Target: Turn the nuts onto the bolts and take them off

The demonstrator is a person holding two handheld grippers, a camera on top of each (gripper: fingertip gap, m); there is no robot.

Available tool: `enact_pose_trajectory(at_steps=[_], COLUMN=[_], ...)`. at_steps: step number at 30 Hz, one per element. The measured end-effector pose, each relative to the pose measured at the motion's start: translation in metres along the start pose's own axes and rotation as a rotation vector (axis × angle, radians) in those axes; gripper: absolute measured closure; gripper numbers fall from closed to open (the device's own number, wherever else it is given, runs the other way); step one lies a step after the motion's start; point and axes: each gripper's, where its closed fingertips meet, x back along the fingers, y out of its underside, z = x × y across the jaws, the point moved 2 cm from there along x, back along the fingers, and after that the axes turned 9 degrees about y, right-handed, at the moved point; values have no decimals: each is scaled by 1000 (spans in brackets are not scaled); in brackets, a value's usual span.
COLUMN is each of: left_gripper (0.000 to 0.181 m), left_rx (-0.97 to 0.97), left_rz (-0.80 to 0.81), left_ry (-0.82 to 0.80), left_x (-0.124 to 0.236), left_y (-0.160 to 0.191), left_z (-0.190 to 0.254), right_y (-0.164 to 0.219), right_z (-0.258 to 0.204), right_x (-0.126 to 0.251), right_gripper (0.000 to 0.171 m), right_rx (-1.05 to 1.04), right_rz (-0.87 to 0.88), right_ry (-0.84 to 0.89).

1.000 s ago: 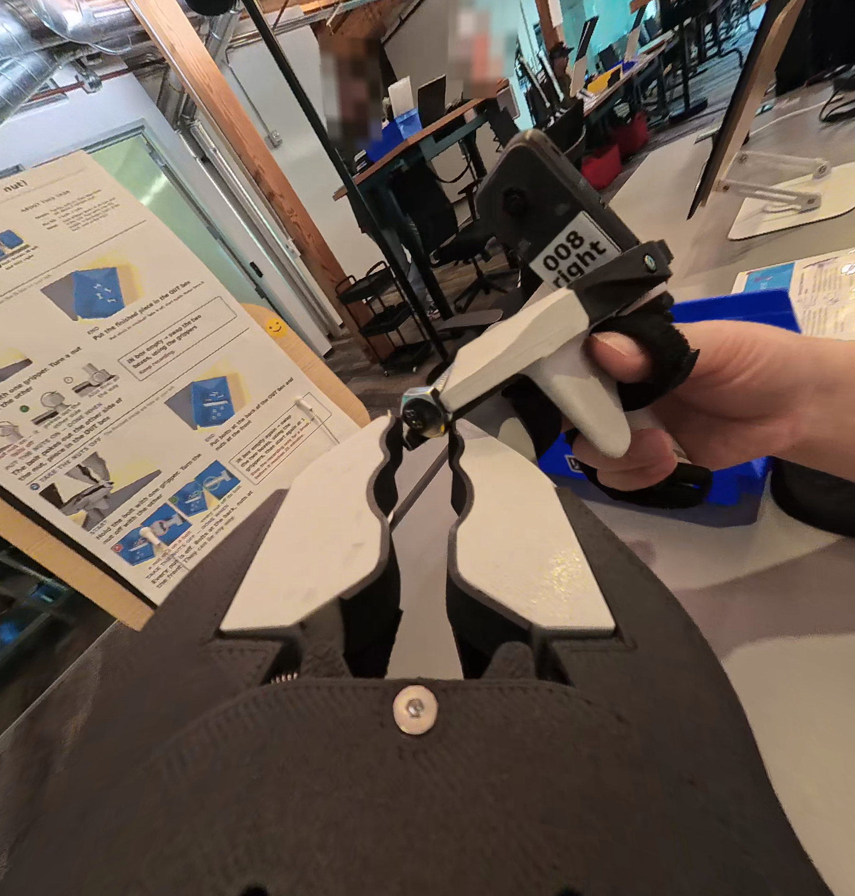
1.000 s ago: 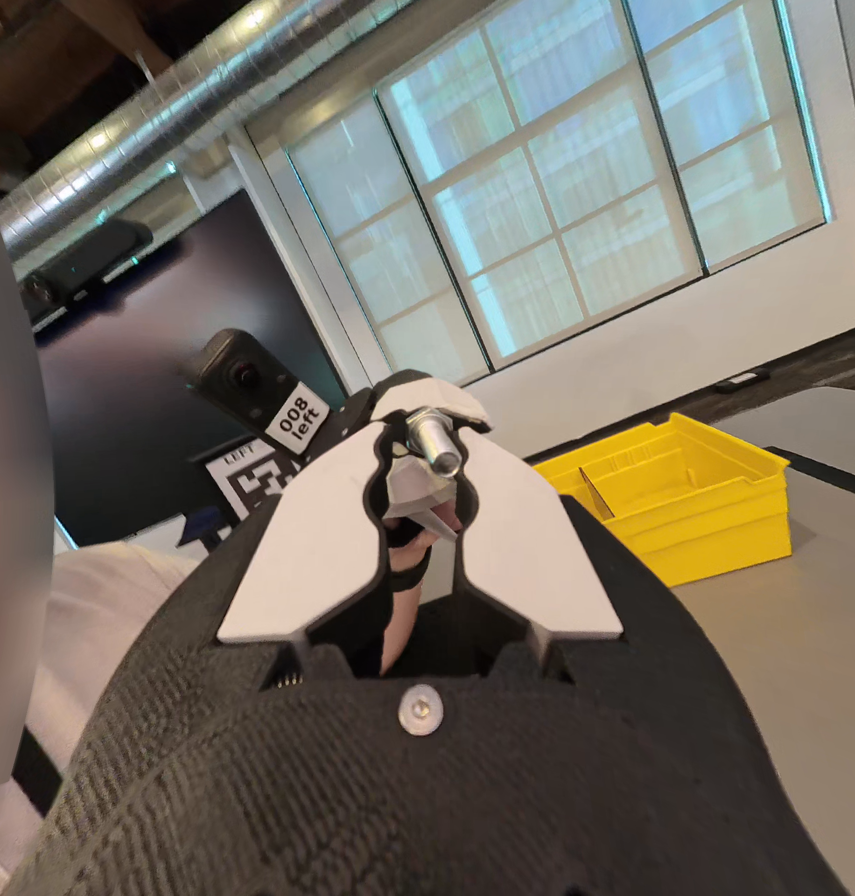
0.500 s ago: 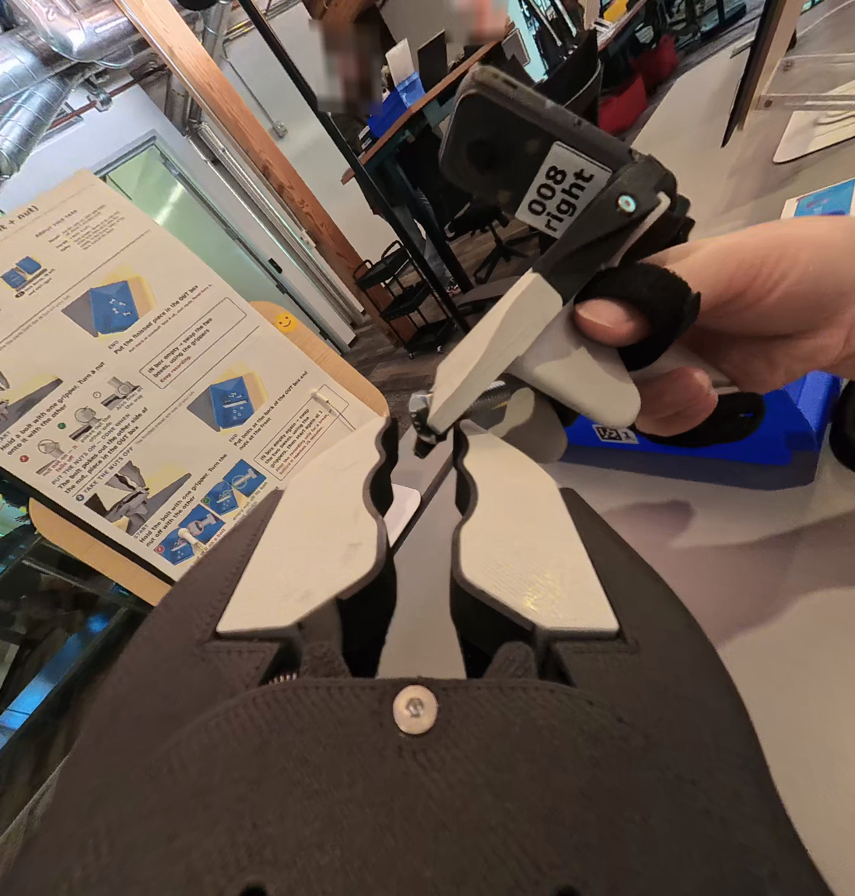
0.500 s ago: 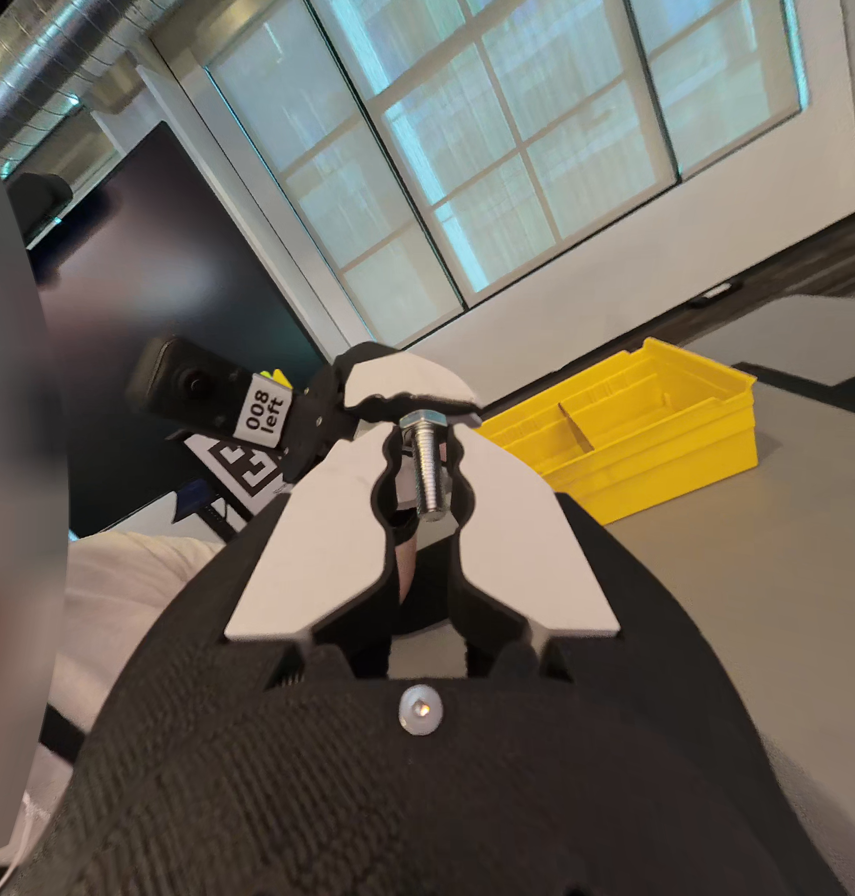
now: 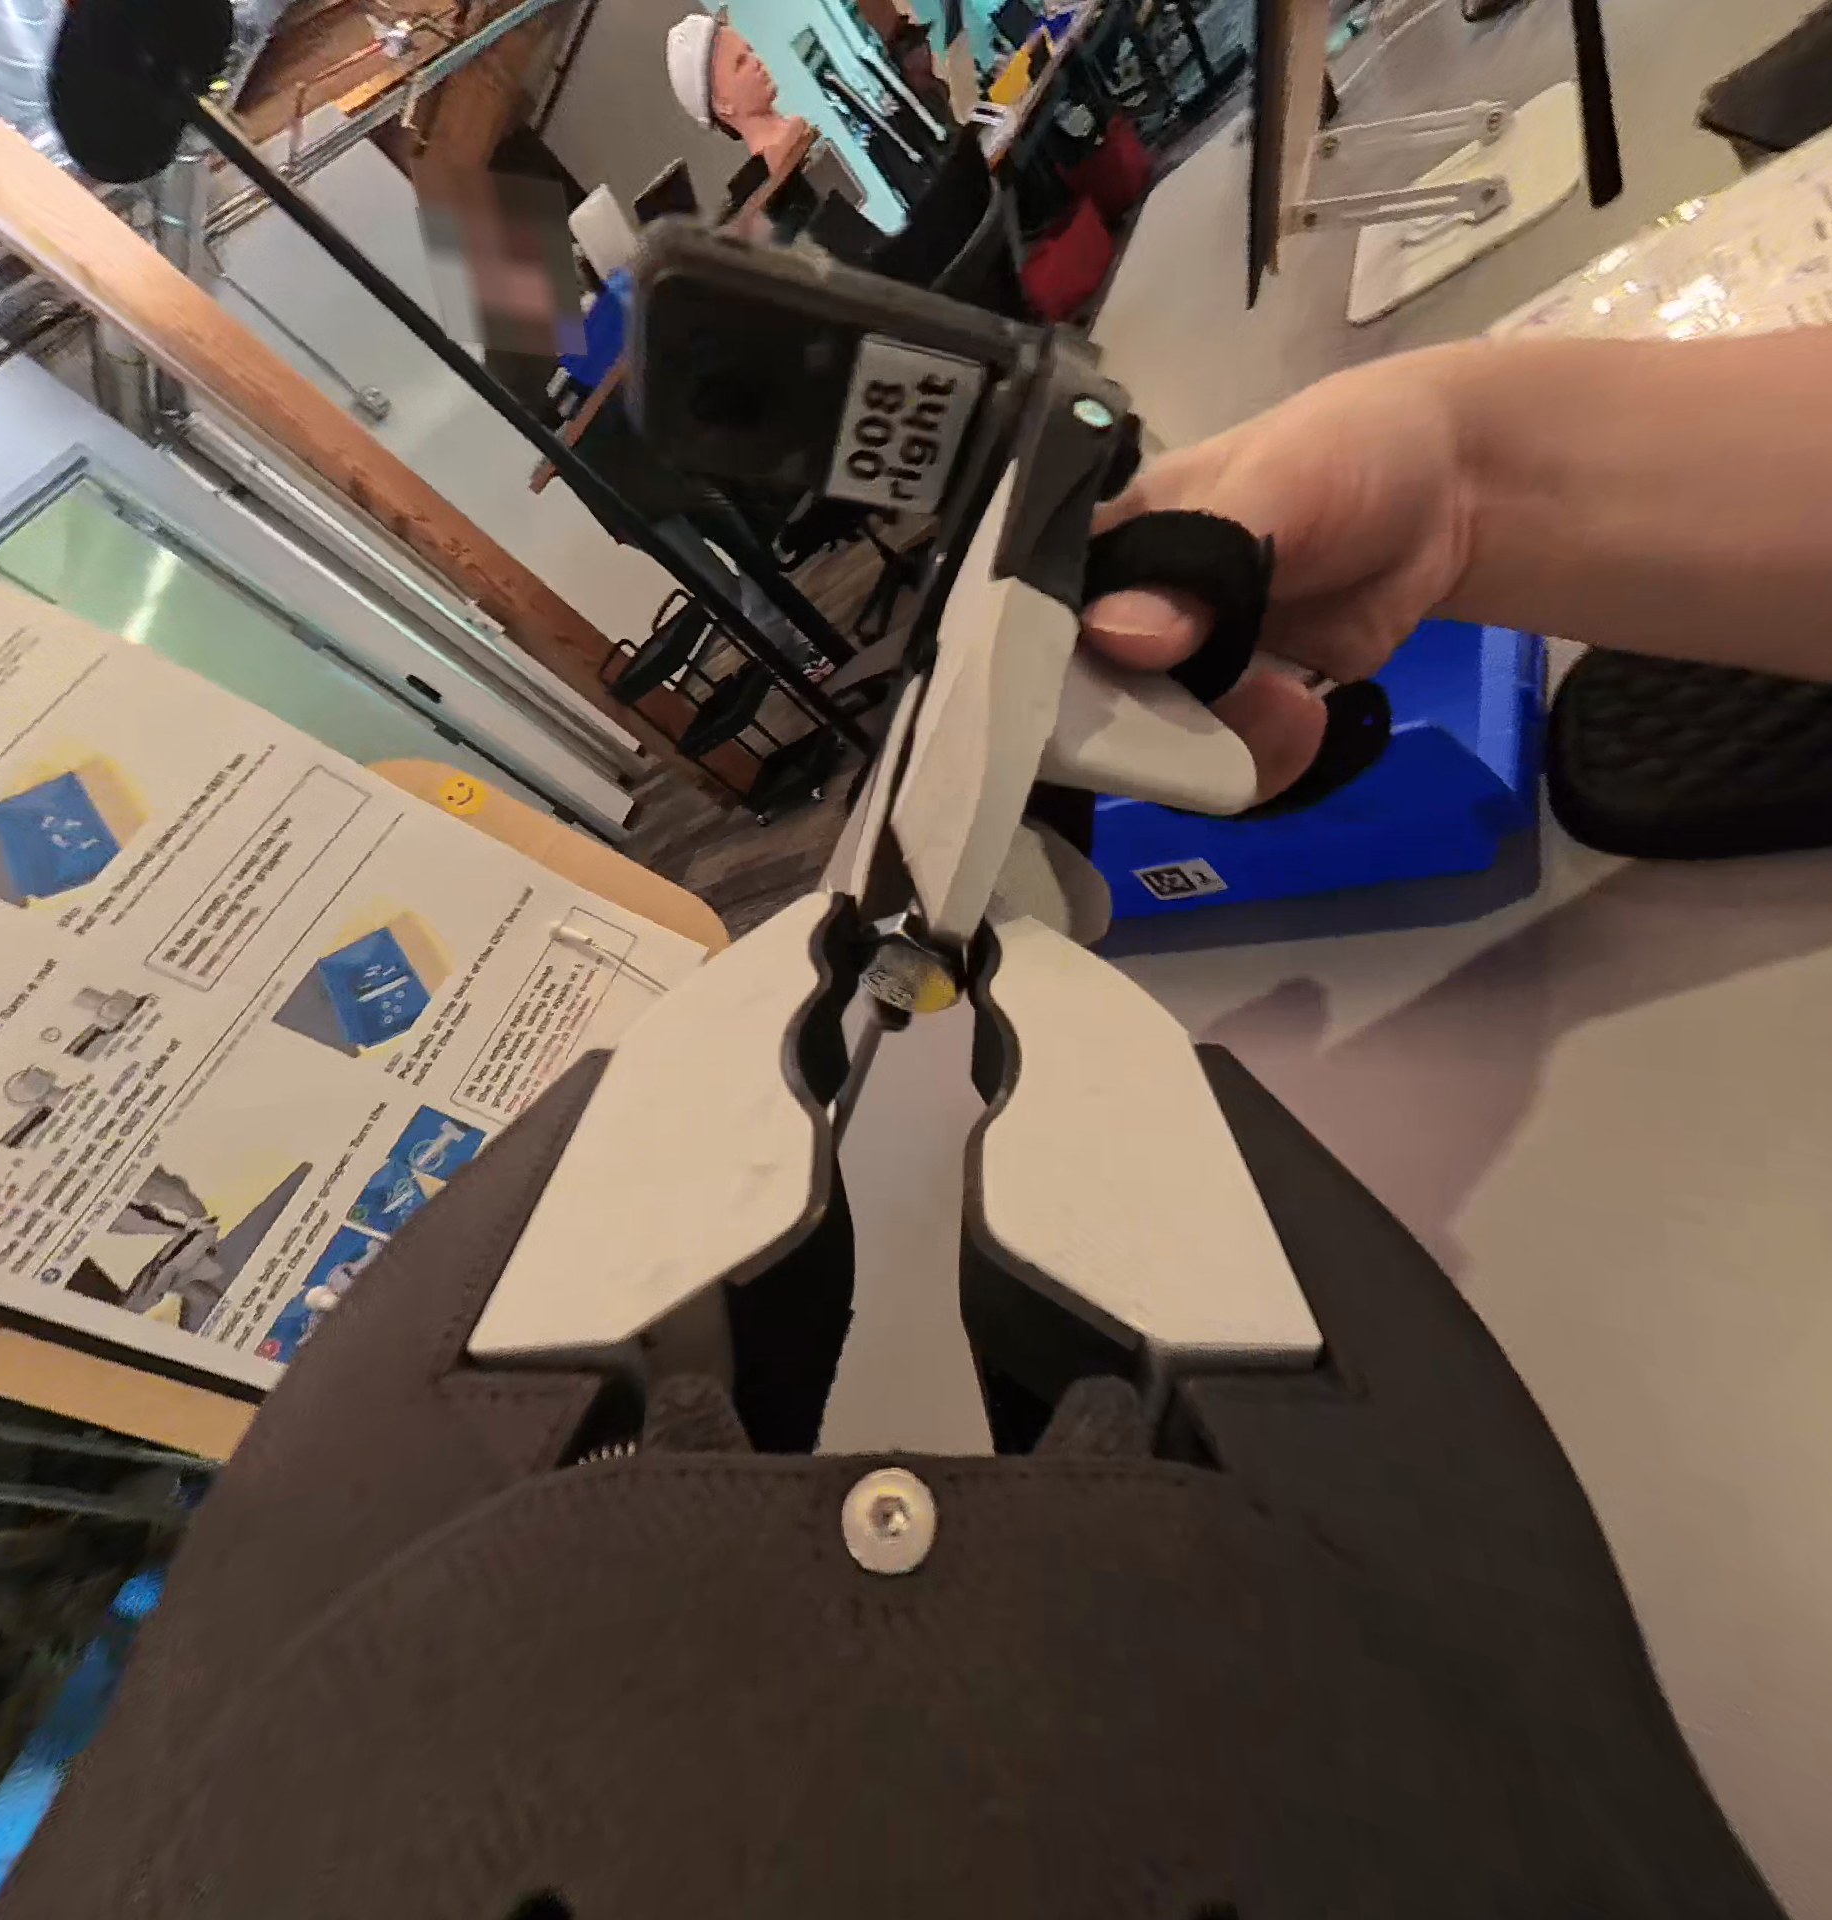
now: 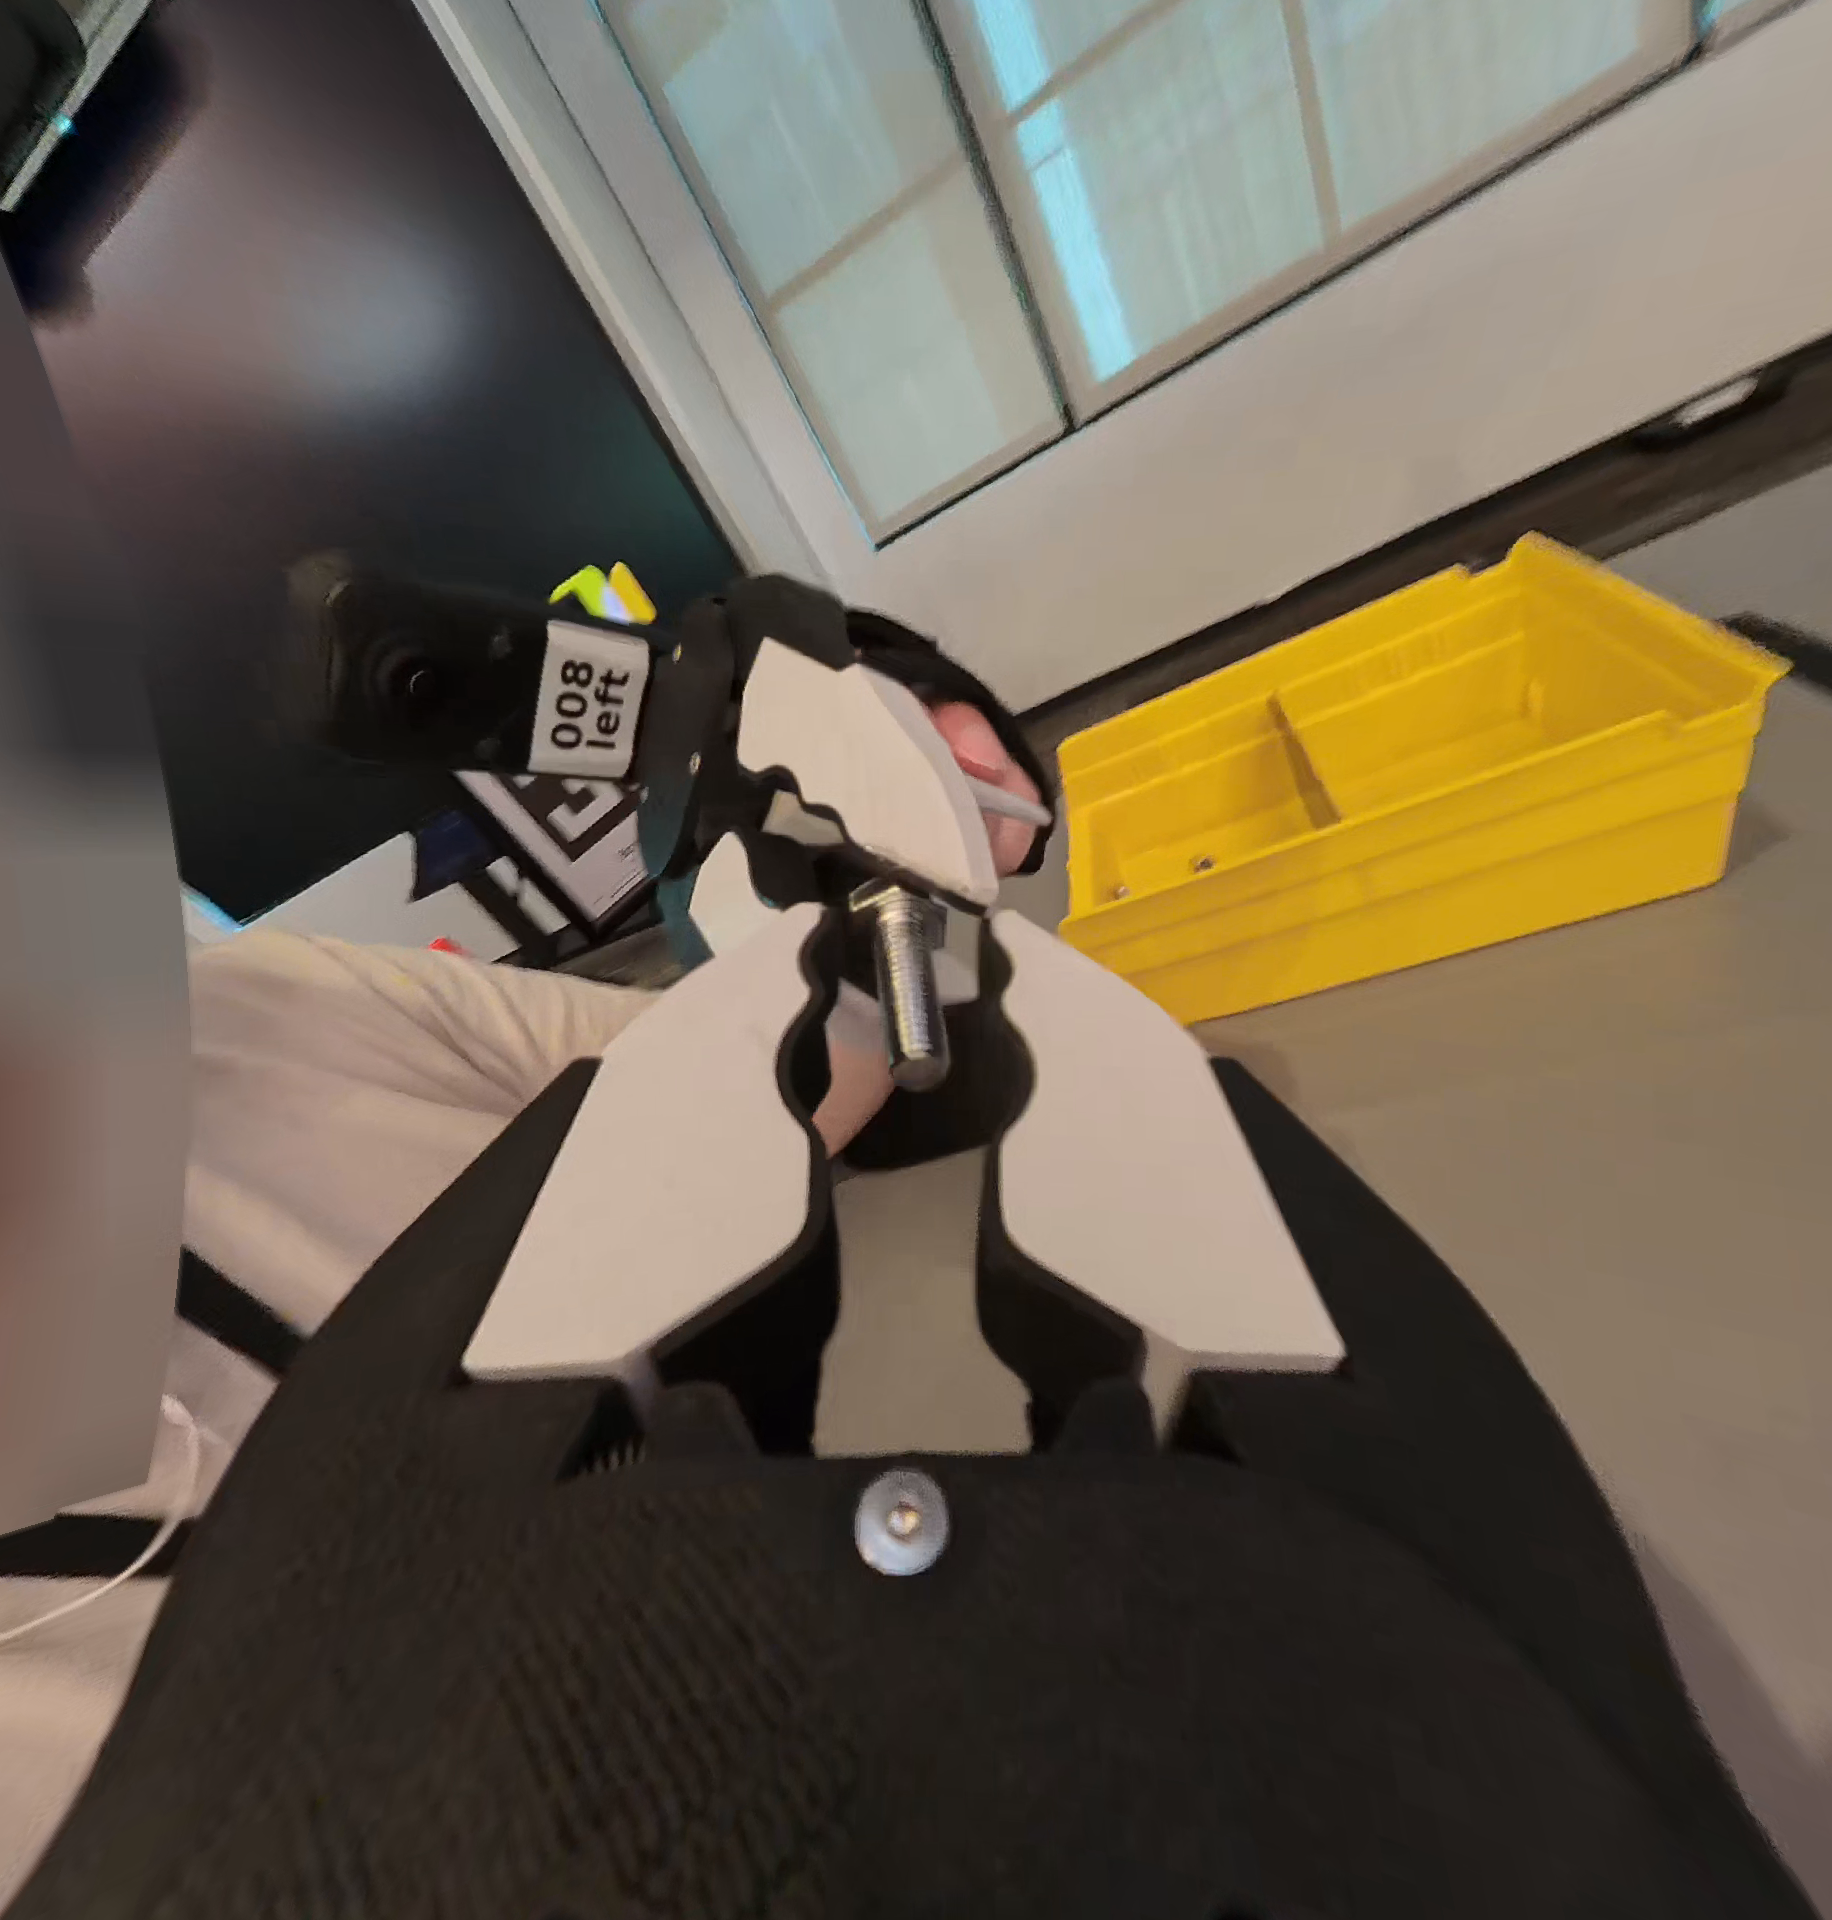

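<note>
A silver bolt [image 6: 910, 997] hangs in the air between both grippers. In the right wrist view its threaded shaft lies along the gap of my right gripper [image 6: 907, 925], whose jaws stand slightly apart on either side. The hex end [image 6: 896, 899] sits at the tips, partly under the left gripper's white finger [image 6: 860, 758], so any pinch there is hidden. In the left wrist view my left gripper [image 5: 910, 935] is shut on the hex end [image 5: 907, 985]. The right gripper [image 5: 907, 909] comes down onto it from above, held by a hand [image 5: 1359, 520].
A yellow divided bin [image 6: 1411, 873] holding a few small metal parts stands on the grey table behind the bolt. A blue bin [image 5: 1359, 831] and a black textured object [image 5: 1722, 758] are at the right. An instruction board [image 5: 216, 987] leans at the left. Left and right tips are no more than a few centimetres apart. The black textured object [image 5: 1722, 758] is about 30 centimeters from my left fingertips.
In the left wrist view the right gripper has swung from lying sideways to pointing almost straight down onto the hex end. In the right wrist view the bolt turned from end-on to lengthwise.
</note>
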Motion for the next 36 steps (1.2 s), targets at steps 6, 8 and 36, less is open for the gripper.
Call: enact_pose_trajectory(at_steps=[6, 8, 36], left_gripper=[162, 162, 144], left_rx=[149, 182, 357], left_rz=[131, 176, -4], left_ry=[-118, -143, 77], left_x=[15, 19, -42], left_y=[-6, -9, 29], left_z=[-29, -34, 2], right_y=[-39, -38, 4], right_z=[0, 0, 30], right_x=[31, 31, 42], right_gripper=[135, 137, 161], right_rx=[267, 250, 317], right_rz=[333, 327, -233], right_ry=[109, 94, 663])
